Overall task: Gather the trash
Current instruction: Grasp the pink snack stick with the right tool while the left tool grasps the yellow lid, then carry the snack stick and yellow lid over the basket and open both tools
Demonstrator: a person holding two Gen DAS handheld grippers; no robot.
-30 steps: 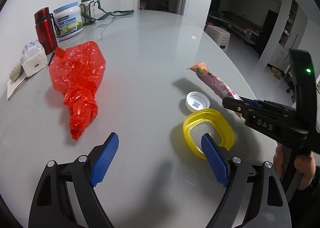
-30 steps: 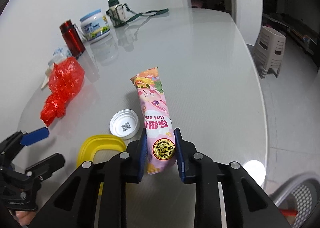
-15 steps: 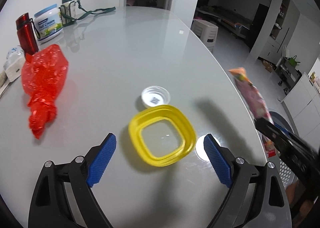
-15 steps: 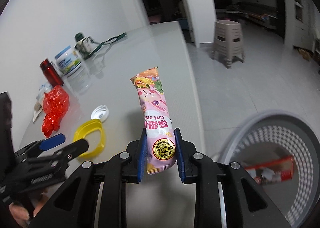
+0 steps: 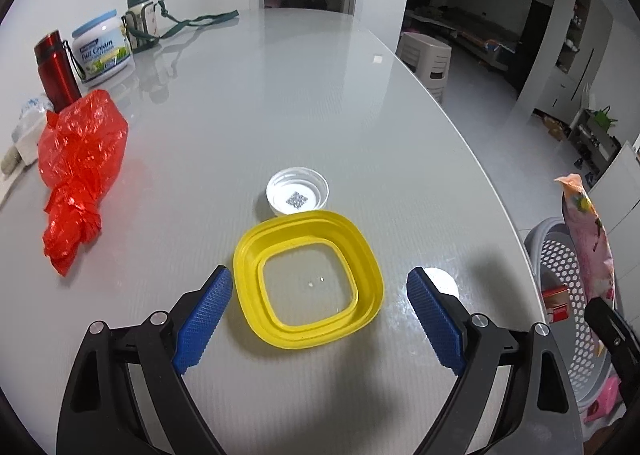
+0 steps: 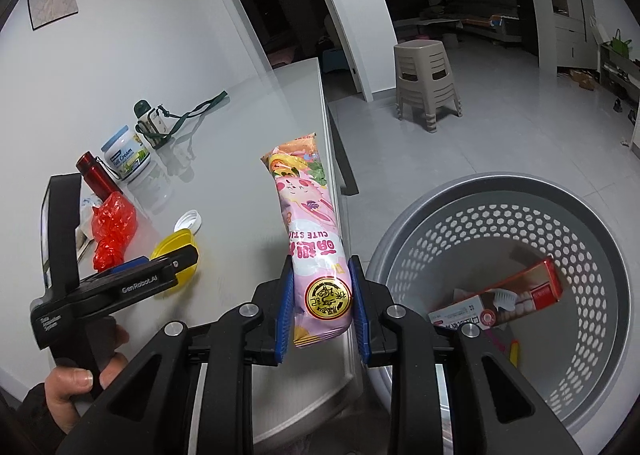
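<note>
My right gripper (image 6: 320, 307) has its blue fingers (image 6: 285, 311) clamped on the lower end of the pink snack wrapper (image 6: 310, 223), which stands nearly upright, off the tabletop edge (image 6: 326, 127) and just beside the grey perforated trash basket (image 6: 472, 191) on the floor. A red-and-white toothpaste box (image 6: 504, 297) lies in the basket. My left gripper (image 5: 320, 313) has its fingers (image 5: 204, 315) spread wide, nothing gripped; the yellow square lid (image 5: 308, 281) sits on the tabletop between them, and the pads are apart from its rim. A white round cap (image 5: 298, 197) lies touching the lid's far edge. Crumpled red plastic bag (image 5: 78, 171) is well to the left on the tabletop. Further back along the wall: red flask (image 5: 56, 71), milk powder tub (image 5: 103, 47), small bottle with green strap (image 5: 142, 23). In the right wrist view my hand (image 6: 80, 371) grips the left gripper's handle. Stacked beige stools (image 6: 426, 83) on the floor beyond.
</note>
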